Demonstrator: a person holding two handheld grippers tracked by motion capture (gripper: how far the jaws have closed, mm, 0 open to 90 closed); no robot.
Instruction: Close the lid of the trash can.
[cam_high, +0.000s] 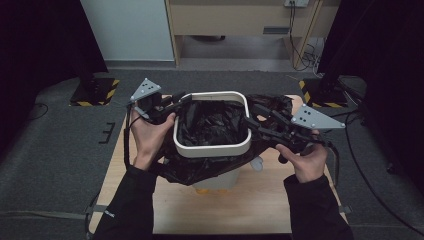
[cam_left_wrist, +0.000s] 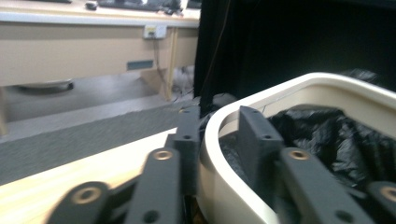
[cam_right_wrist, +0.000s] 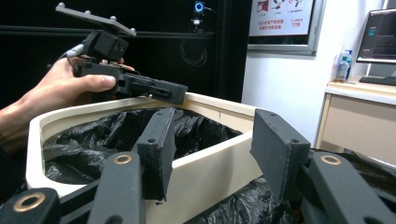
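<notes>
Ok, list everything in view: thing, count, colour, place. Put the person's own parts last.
bin ring: one, cream, on top of the bin at mid-table.
bin bag: one, black, lining the ring and spilling outside it.
bin body: one, pale, under the bag.
table: one, light wood, on grey carpet.
hazard-striped bases: two, black and yellow, far floor corners.
left gripper: one, black, jaws astride the ring's left rim.
right gripper: one, black, jaws astride the ring's right rim.
hands: two, dark sleeves, holding the grippers.
</notes>
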